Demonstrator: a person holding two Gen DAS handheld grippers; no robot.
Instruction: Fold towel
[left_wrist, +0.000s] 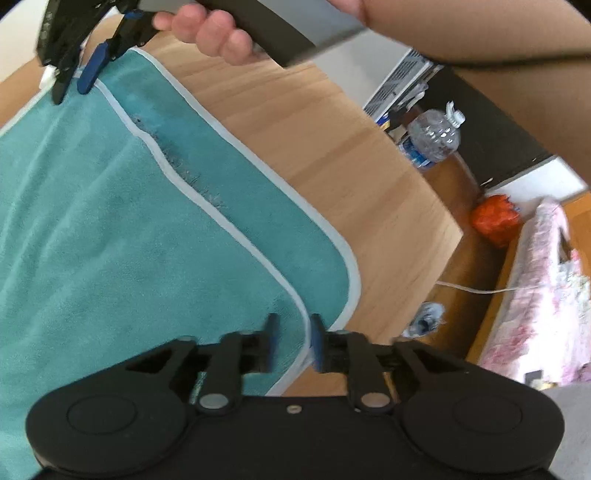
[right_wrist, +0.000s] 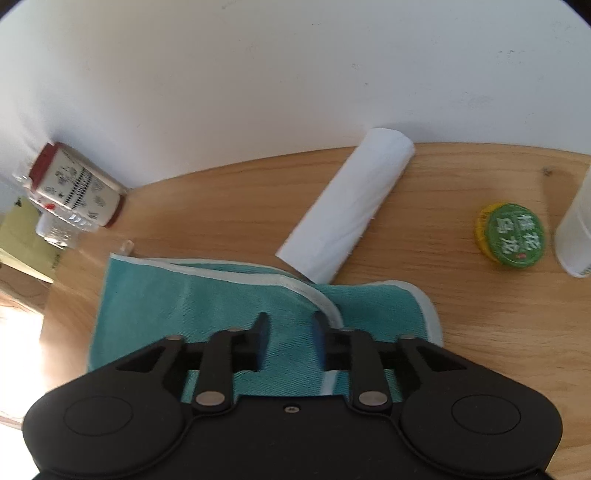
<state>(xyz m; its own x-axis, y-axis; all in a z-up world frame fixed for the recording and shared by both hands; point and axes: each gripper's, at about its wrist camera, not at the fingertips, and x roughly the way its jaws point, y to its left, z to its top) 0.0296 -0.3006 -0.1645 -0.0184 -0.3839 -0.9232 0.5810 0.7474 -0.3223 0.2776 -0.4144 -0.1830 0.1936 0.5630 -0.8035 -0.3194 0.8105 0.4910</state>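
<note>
Although the wooden counter (right_wrist: 461, 325) carries plenty of clutter, the teal towel (left_wrist: 110, 221) takes most of its near half, already doubled over once, with the upper layer's pale hem running short of the lower one. The white roll (right_wrist: 351, 206) lies at about twelve o'clock from the towel, touching or overlapping its far edge (hard to say which). A green-lidded tin (right_wrist: 513, 234) sits out at two o'clock, well apart. The left claw (left_wrist: 293, 341) hangs spread over the near corner, straddling the upper hem without pinching it. The right claw (right_wrist: 290, 338) is likewise spread above the cloth, gripping nothing. To my eye the risk is a one-layer grab: if either claw closes on just the top hem, the layers would slide and the next fold come out skewed. Dragging the towel could also nudge the roll.
</note>
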